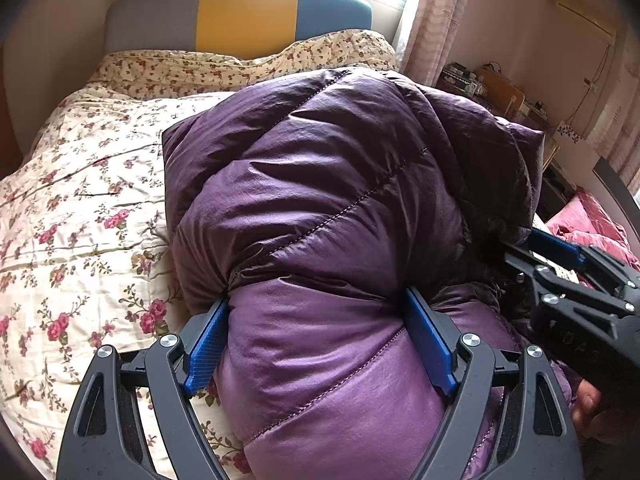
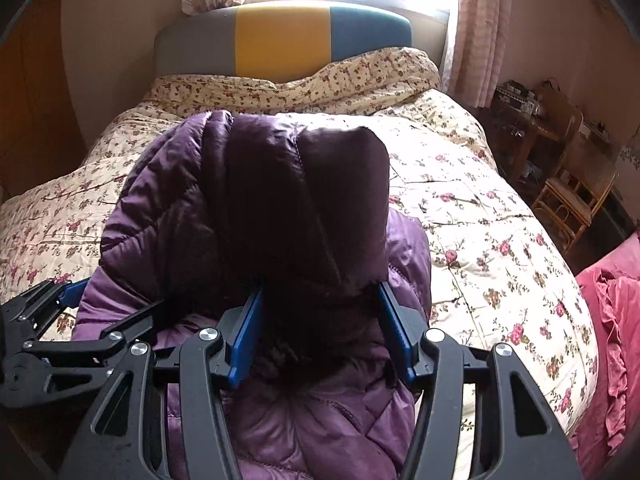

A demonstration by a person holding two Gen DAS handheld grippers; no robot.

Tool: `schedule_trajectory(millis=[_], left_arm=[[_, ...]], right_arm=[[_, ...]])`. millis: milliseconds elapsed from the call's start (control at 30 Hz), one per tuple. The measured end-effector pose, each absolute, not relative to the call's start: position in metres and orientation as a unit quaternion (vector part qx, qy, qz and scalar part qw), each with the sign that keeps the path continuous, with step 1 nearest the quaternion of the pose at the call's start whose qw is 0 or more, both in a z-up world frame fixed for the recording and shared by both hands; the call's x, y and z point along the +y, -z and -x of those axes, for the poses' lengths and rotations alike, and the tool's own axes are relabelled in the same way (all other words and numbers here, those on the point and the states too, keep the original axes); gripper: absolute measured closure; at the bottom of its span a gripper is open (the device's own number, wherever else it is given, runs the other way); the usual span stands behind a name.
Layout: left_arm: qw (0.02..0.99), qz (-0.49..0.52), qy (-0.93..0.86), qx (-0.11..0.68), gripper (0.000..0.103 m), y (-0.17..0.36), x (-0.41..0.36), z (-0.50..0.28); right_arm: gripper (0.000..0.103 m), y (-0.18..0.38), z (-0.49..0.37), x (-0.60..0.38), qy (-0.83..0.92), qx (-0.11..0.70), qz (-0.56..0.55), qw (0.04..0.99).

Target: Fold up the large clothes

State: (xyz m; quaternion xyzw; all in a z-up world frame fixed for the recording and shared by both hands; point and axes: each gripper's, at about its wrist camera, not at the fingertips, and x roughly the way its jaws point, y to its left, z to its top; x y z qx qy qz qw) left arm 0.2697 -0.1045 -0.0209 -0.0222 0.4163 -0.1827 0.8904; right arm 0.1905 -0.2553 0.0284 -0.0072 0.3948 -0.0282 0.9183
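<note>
A purple quilted down jacket [image 1: 340, 184] lies bunched in a thick bundle on the floral bed; it also fills the right wrist view [image 2: 248, 200]. My left gripper [image 1: 318, 312] has its blue pads pressed on both sides of a thick fold of the jacket near its front end. My right gripper [image 2: 320, 300] clamps a dark thick fold of the same jacket between its blue pads. The right gripper also shows at the right edge of the left wrist view [image 1: 560, 264]. The left gripper shows at the left edge of the right wrist view [image 2: 60, 312].
A floral quilt [image 2: 500, 220] covers the bed, with a rolled floral duvet [image 2: 300, 84] under the grey, yellow and teal headboard [image 2: 280, 36]. A pink ruffled cloth [image 2: 612, 320] lies at the right. A wooden table and rattan chair [image 2: 568, 184] stand by the right wall.
</note>
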Motion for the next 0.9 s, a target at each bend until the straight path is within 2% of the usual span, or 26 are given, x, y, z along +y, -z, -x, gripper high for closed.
schedule_trajectory(millis=[433, 500, 567, 667, 900], left_arm=[[0.886, 0.027, 0.192, 0.422, 0.021, 0.019, -0.101, -0.282], [0.885, 0.041, 0.185, 0.425, 0.014, 0.020, -0.094, -0.281], [0.884, 0.062, 0.175, 0.430, 0.010, 0.021, -0.084, -0.281], [0.884, 0.082, 0.173, 0.427, 0.010, 0.021, -0.075, -0.274], [0.889, 0.146, 0.167, 0.401, 0.010, 0.016, -0.042, -0.246]], right_arm=[[0.047, 0.023, -0.201, -0.275, 0.012, 0.433, -0.016, 0.901], [0.043, 0.027, -0.202, -0.280, 0.012, 0.432, -0.026, 0.901], [0.035, 0.026, -0.200, -0.282, 0.017, 0.425, -0.030, 0.904], [0.026, 0.022, -0.198, -0.285, 0.022, 0.422, -0.033, 0.906], [0.016, 0.015, -0.193, -0.298, 0.005, 0.423, -0.058, 0.904]])
